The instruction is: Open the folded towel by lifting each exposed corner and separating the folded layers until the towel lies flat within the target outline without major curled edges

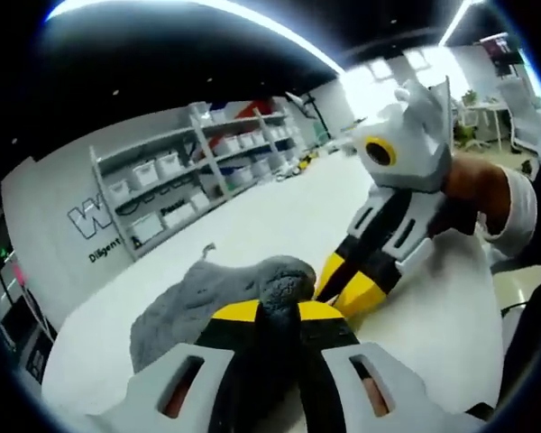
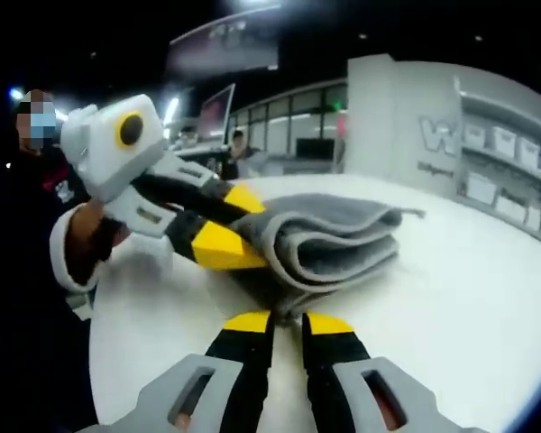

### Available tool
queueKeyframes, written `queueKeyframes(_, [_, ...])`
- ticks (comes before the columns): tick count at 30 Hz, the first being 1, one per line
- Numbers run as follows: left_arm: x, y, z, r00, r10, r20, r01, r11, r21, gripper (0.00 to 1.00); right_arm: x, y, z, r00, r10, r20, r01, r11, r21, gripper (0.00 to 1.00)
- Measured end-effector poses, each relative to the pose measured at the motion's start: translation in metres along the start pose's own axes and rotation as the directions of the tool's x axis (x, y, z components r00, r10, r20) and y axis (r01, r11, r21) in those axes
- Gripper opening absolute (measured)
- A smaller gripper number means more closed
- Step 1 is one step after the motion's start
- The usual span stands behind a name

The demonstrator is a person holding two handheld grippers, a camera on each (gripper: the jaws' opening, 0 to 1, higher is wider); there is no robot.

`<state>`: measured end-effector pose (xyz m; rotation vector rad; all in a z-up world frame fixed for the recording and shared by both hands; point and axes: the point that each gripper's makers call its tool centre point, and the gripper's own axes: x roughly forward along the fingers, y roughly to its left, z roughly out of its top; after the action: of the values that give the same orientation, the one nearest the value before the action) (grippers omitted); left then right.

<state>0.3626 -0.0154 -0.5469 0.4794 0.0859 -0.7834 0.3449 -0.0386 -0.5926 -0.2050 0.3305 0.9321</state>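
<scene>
A grey towel (image 2: 334, 239) lies folded in several layers on the white round table (image 2: 451, 316). In the left gripper view the towel (image 1: 194, 302) bunches up, and a lump of it sits pinched between the yellow tips of my left gripper (image 1: 278, 311), which is shut on it. From the right, my right gripper (image 1: 347, 287) meets the same end of the towel. In the right gripper view my right gripper (image 2: 288, 322) has its tips nearly together on the towel's near lower edge. My left gripper (image 2: 234, 224) enters from the left, clamped on the upper layers.
A hand (image 2: 86, 239) in a white sleeve holds the left gripper. Shelves with white bins (image 1: 180, 176) line the far wall. People stand at desks (image 2: 239, 158) behind the table. The white table top (image 1: 279, 216) stretches beyond the towel.
</scene>
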Motion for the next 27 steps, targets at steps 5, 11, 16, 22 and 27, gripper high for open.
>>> queueKeyframes(5, [-0.001,0.002,0.003,1.0,0.01,0.017,-0.01,1.0,-0.026,0.1,0.001,0.002,0.002,1.0,0.001,0.005,-0.001,1.0,-0.004,0.09])
queueKeyframes(11, [-0.005,0.01,0.009,0.998,0.027,0.052,-0.023,0.998,-0.065,0.09,0.002,0.007,0.007,0.999,0.029,0.034,-0.029,0.999,0.018,0.13])
queueKeyframes(16, [-0.012,0.018,0.014,0.995,0.053,0.081,-0.046,0.995,-0.085,0.09,0.009,0.004,0.004,0.999,0.018,0.033,-0.02,0.998,0.052,0.09])
queueKeyframes(22, [-0.028,0.034,0.022,0.989,0.084,0.124,-0.071,0.992,-0.109,0.08,0.01,0.004,0.004,0.999,0.024,0.031,-0.027,0.996,0.086,0.07])
queueKeyframes(27, [-0.045,0.05,0.02,0.983,0.111,0.145,-0.091,0.986,-0.137,0.08,0.01,0.006,0.003,1.0,0.009,0.017,-0.01,0.997,0.075,0.06])
